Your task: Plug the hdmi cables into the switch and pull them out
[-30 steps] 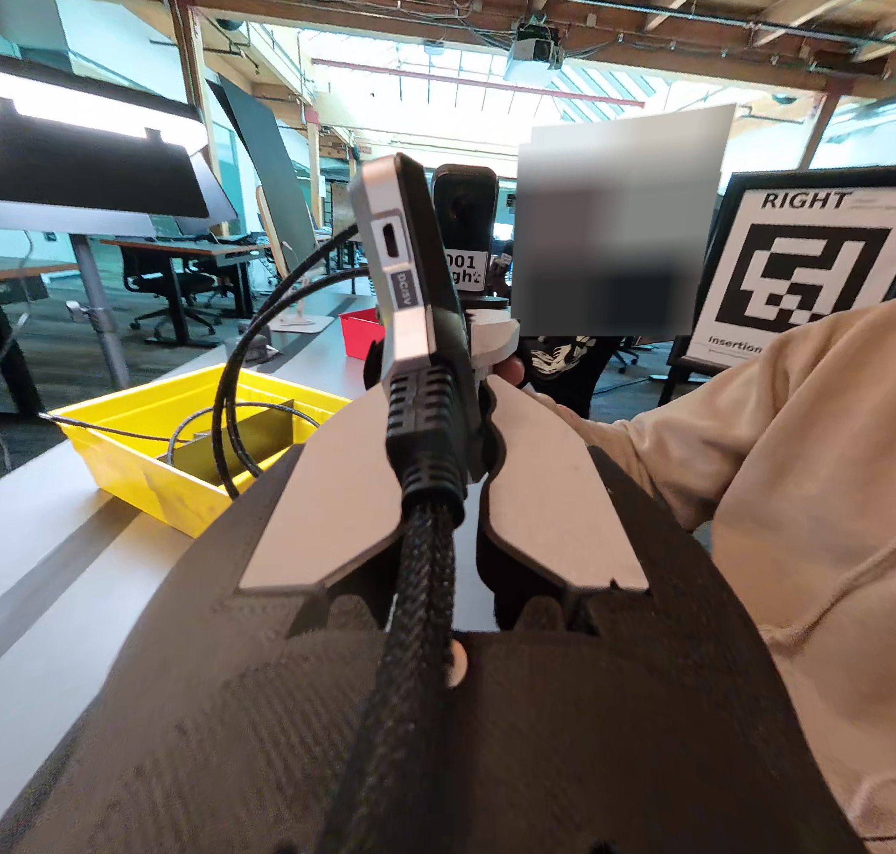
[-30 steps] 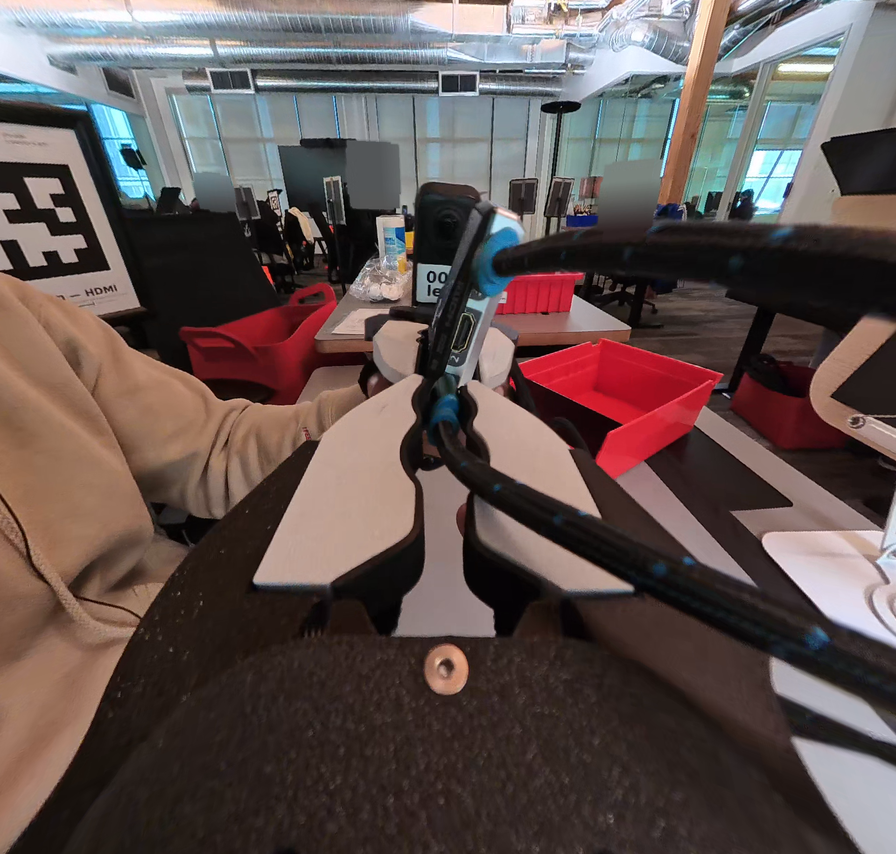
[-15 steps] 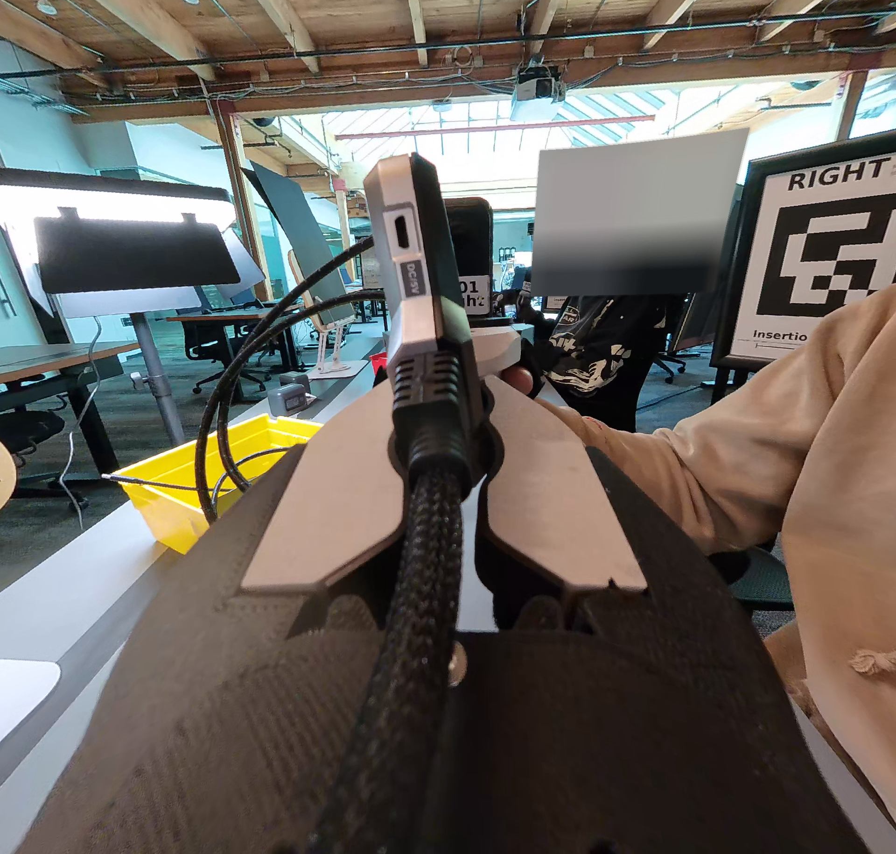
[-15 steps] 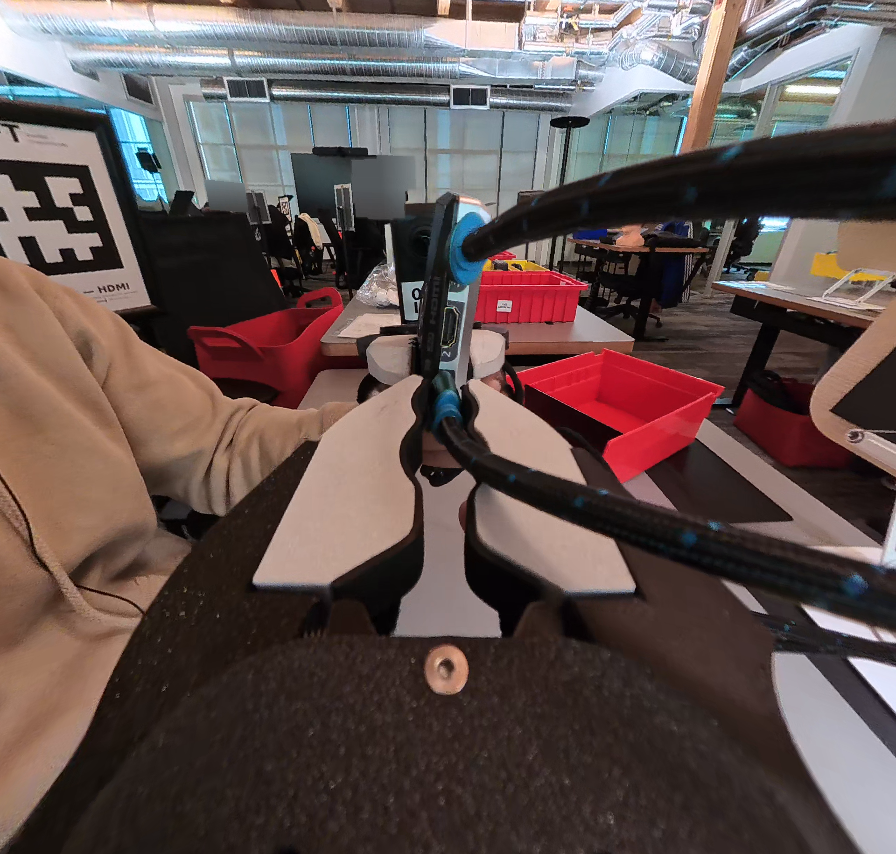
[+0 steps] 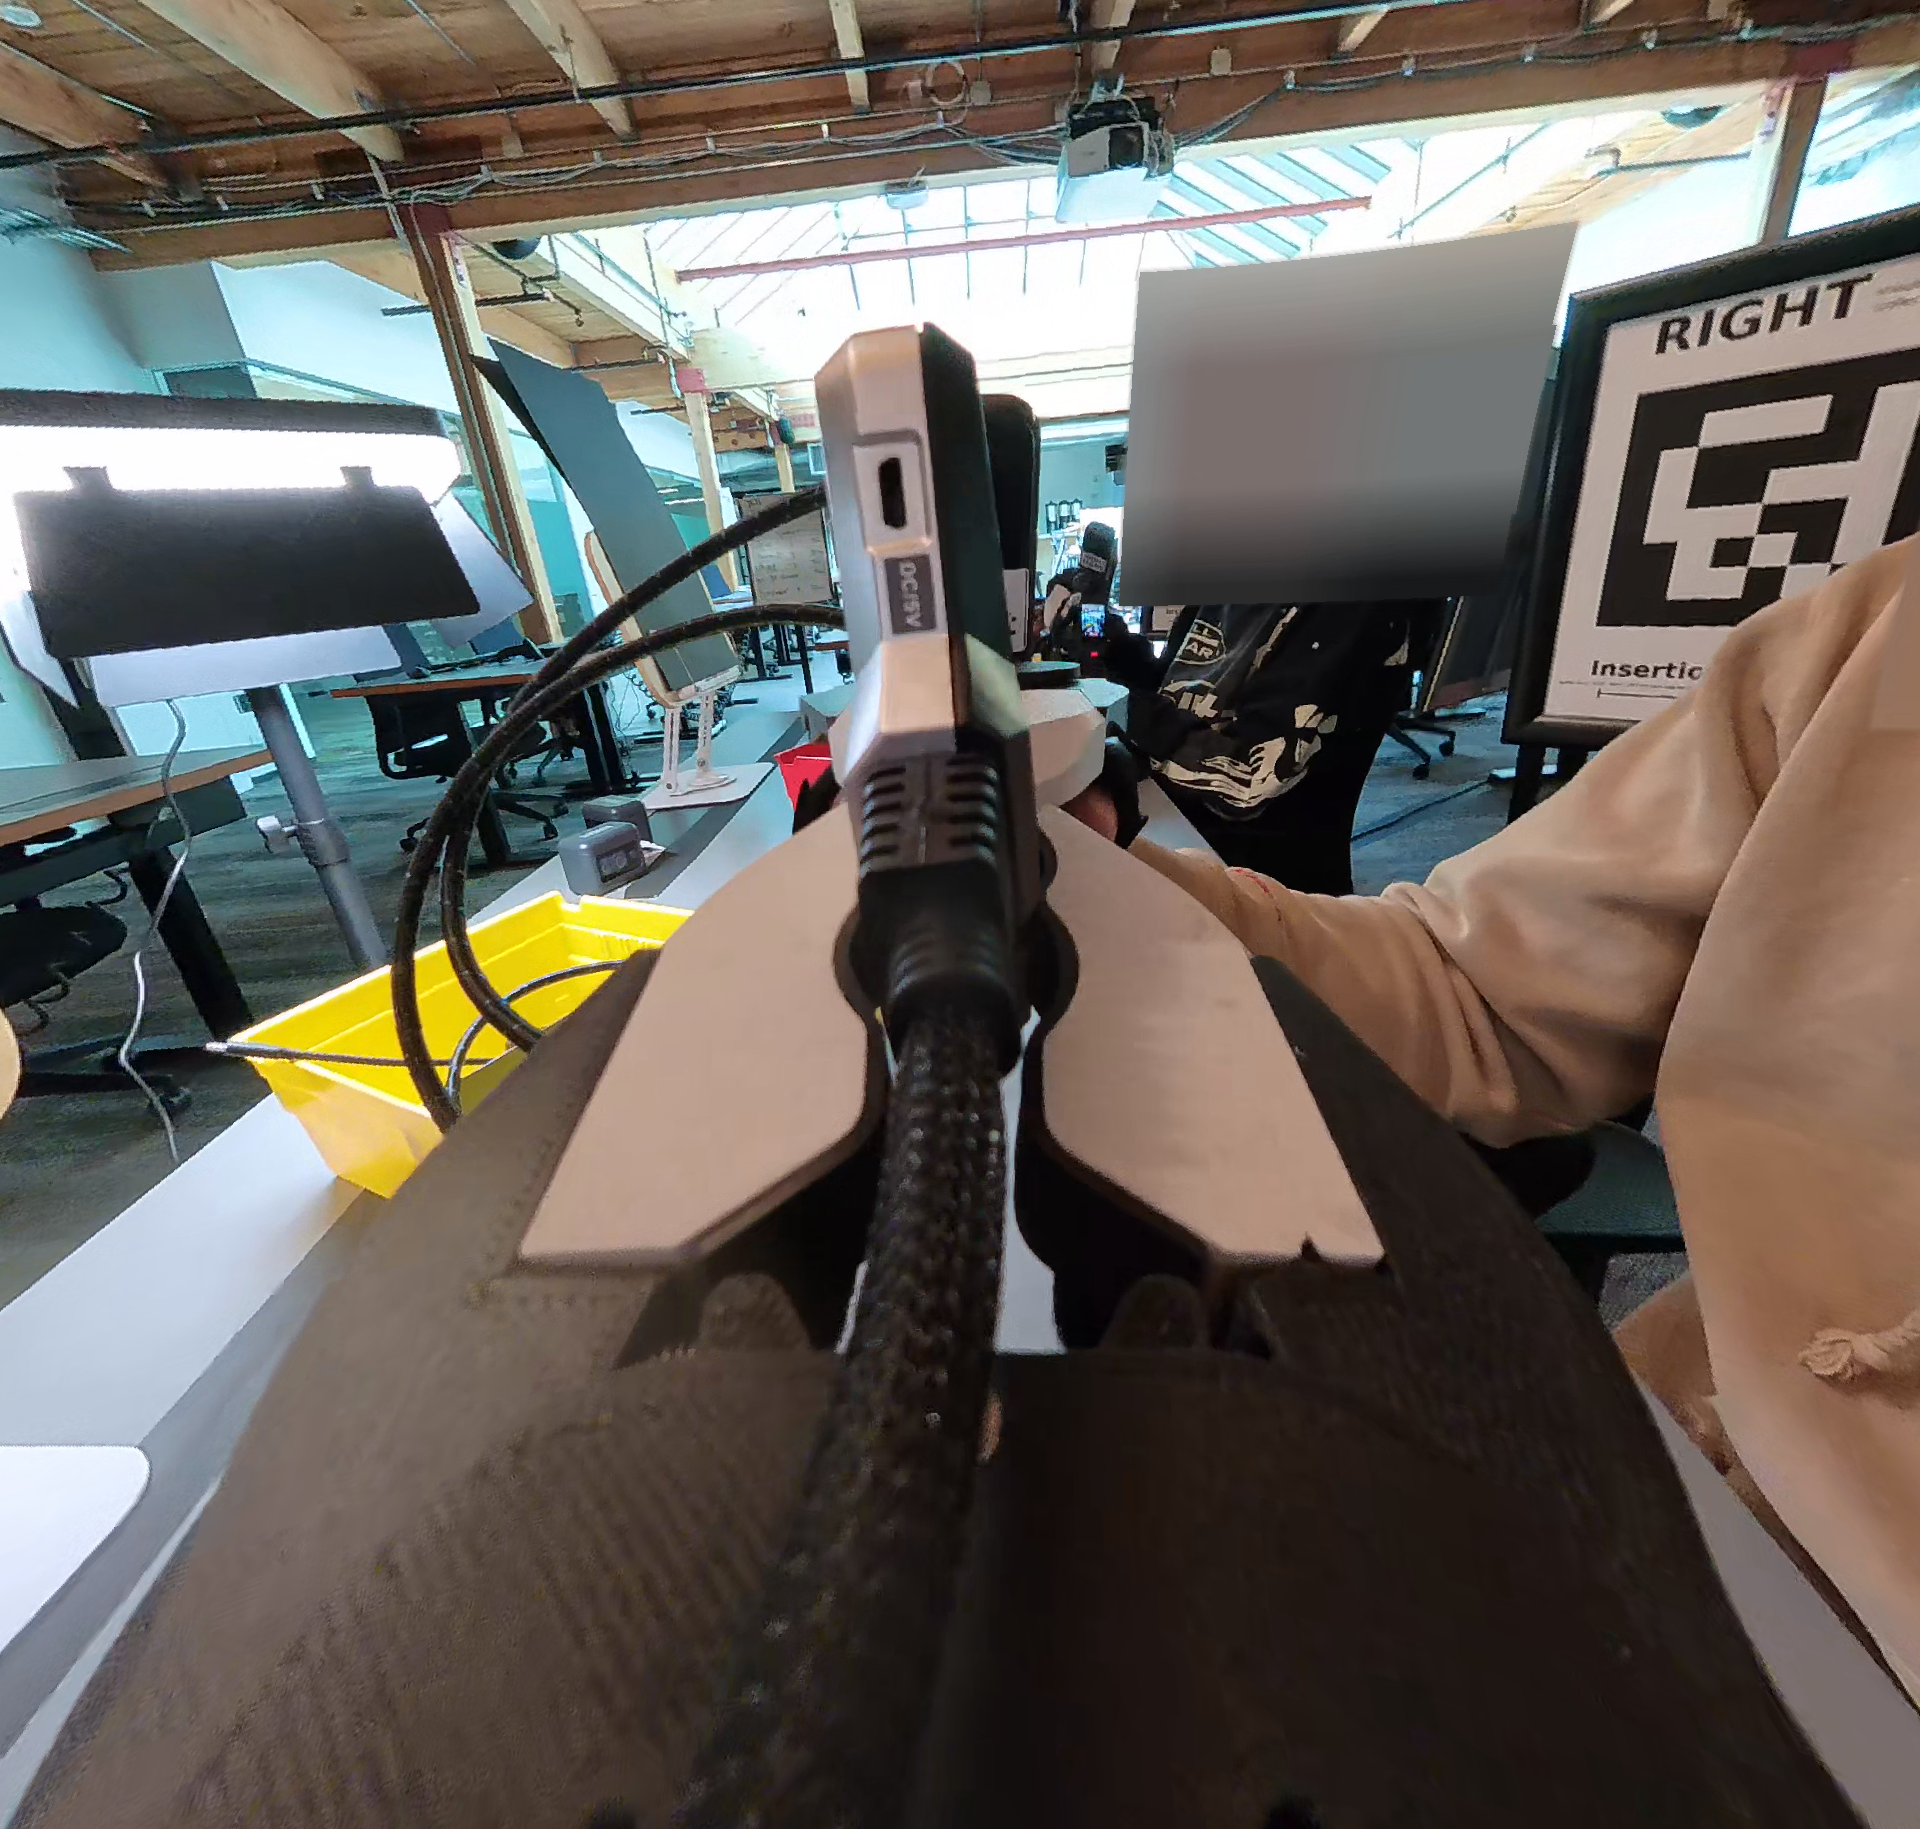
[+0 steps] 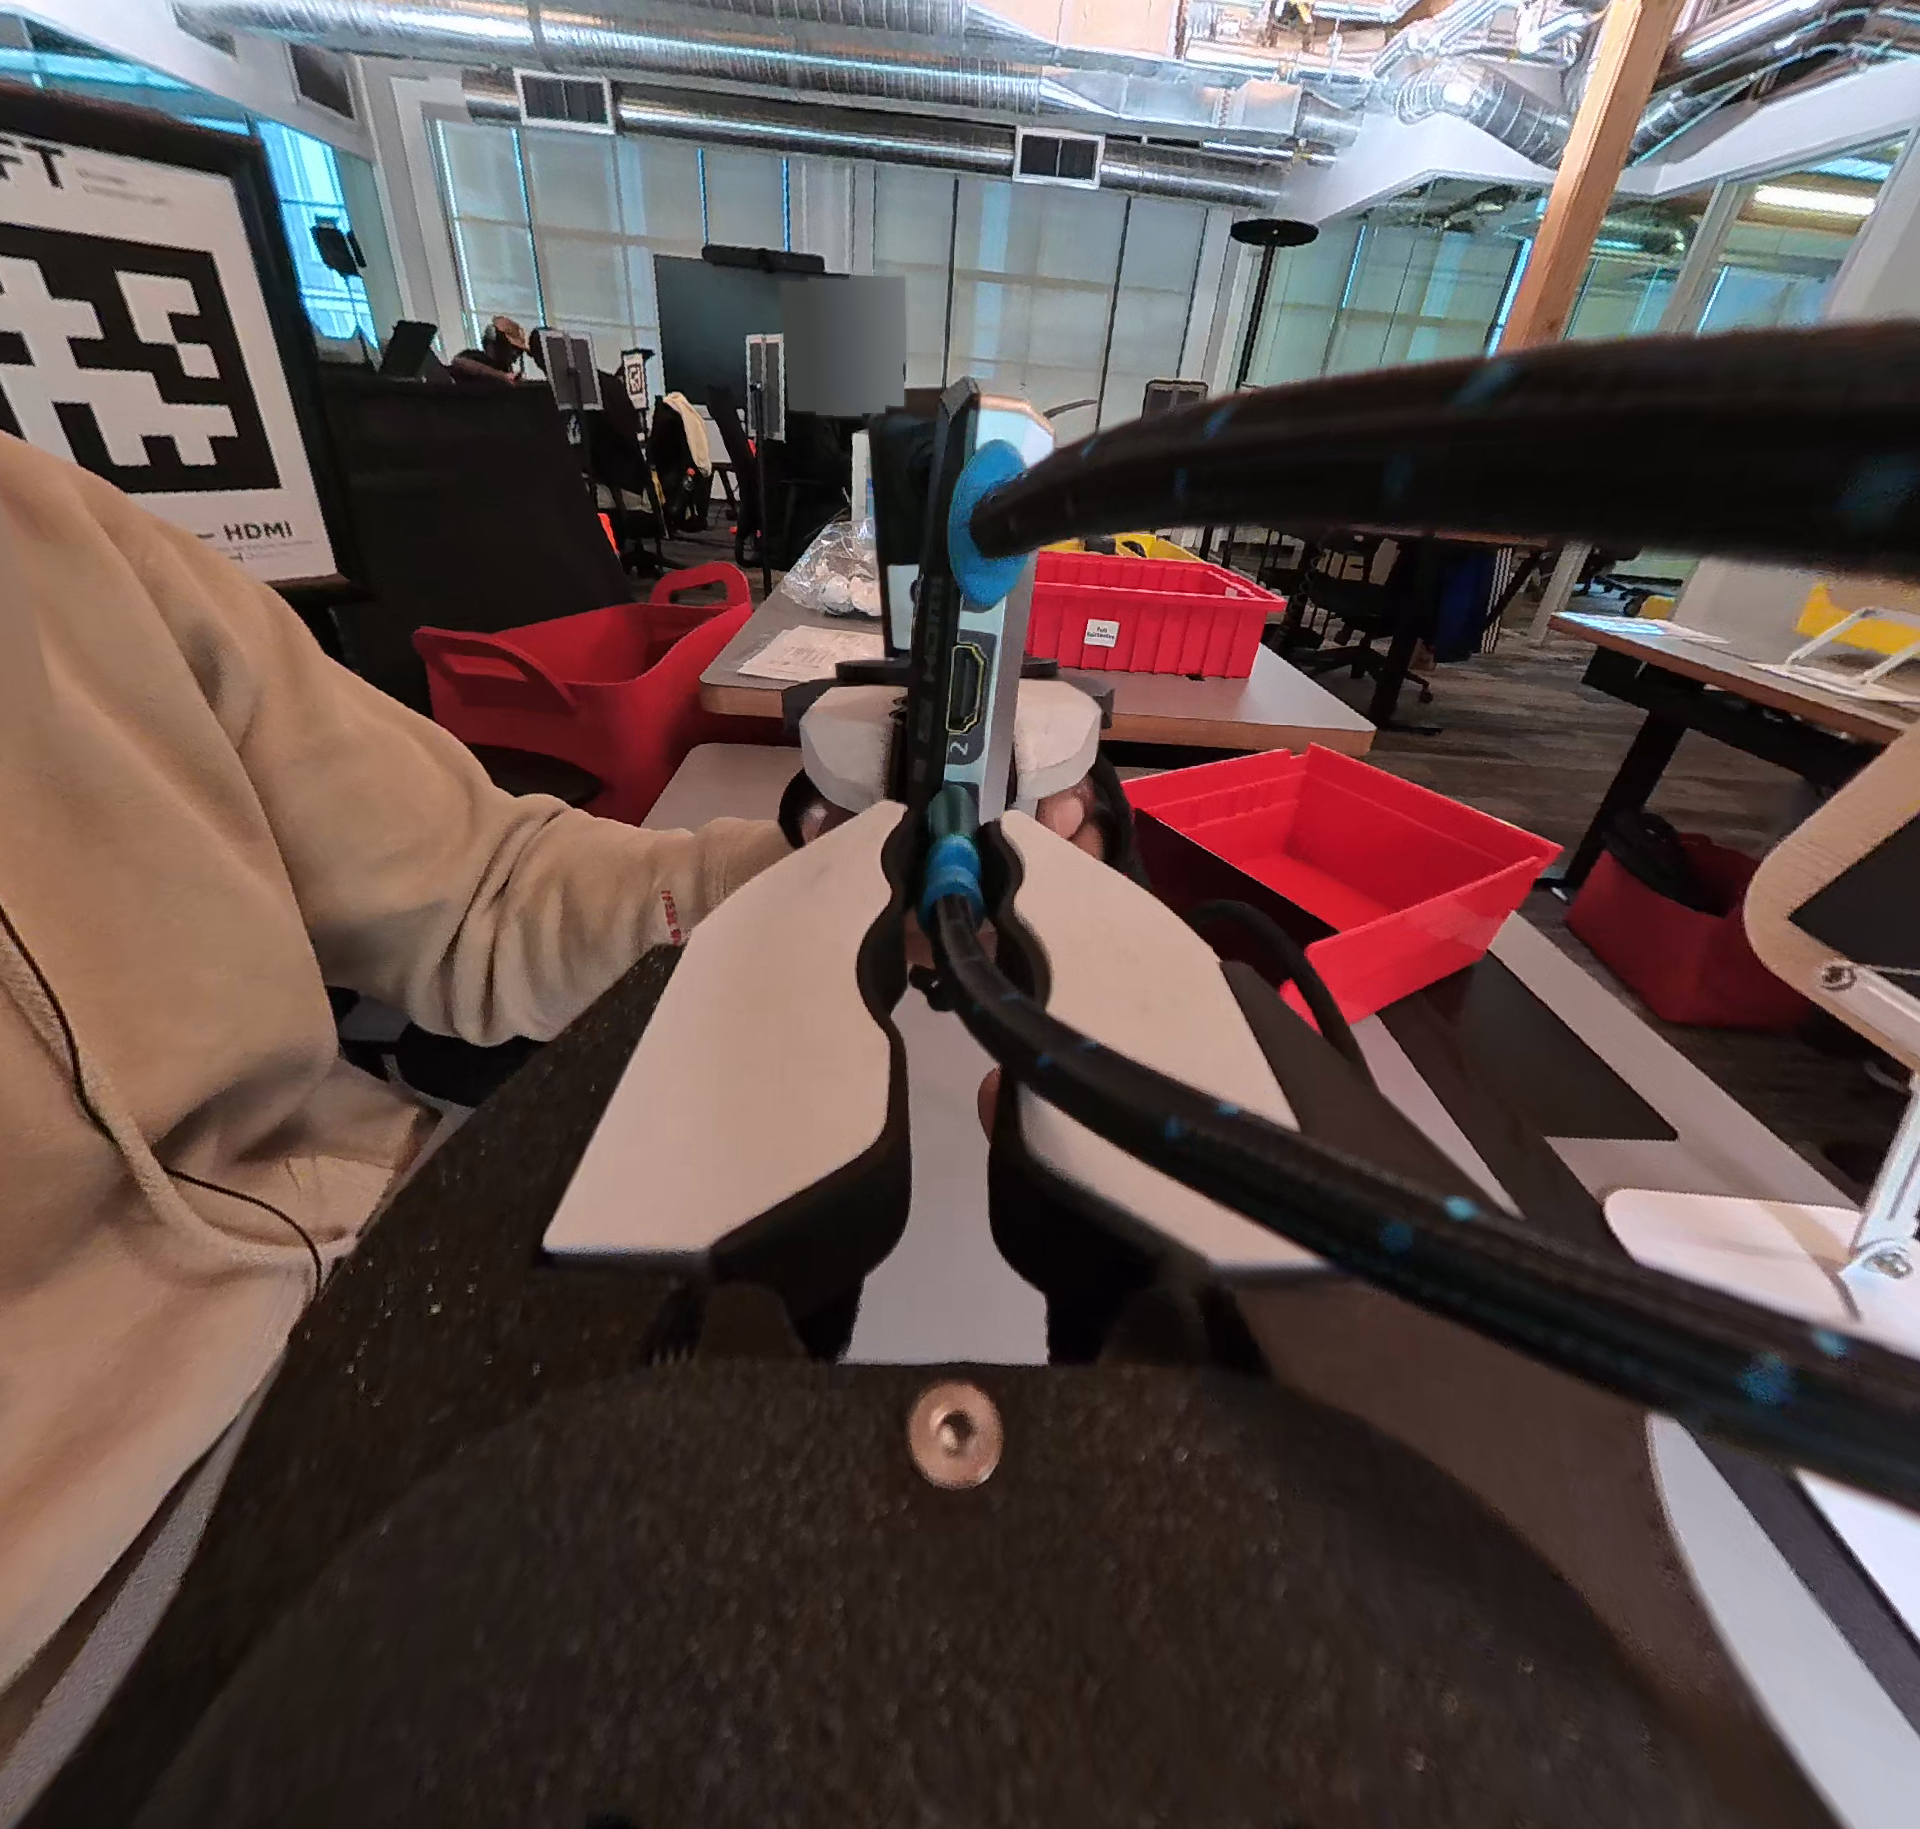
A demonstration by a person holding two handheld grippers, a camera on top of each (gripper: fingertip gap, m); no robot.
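The silver HDMI switch (image 5: 894,574) stands on edge in the air between my two grippers. My left gripper (image 5: 940,875) is shut on a black HDMI plug (image 5: 930,834) seated in the switch's near end, and its braided cable (image 5: 925,1208) runs back over the gripper. In the right wrist view my right gripper (image 6: 951,844) is shut on a blue-collared HDMI plug (image 6: 948,870) seated in the switch (image 6: 971,678). A second blue-collared cable (image 6: 1455,429) is plugged in higher up and arches right. One port between them is empty.
A yellow bin (image 5: 416,1031) with thin black cables (image 5: 468,844) sits on the grey table (image 5: 156,1312) at left. A red tray (image 6: 1340,844) lies right of the switch, a red basket (image 6: 592,678) behind. A person's beige sleeve (image 5: 1558,896) reaches across. A white stand (image 6: 1849,906) is at far right. Only a small space, under 4 cm, lies between the two pairs of fingers.
Both grippers and the switch have tilted upward a little, and the switch now stands more upright. Both grips and all plugs stay as they were.
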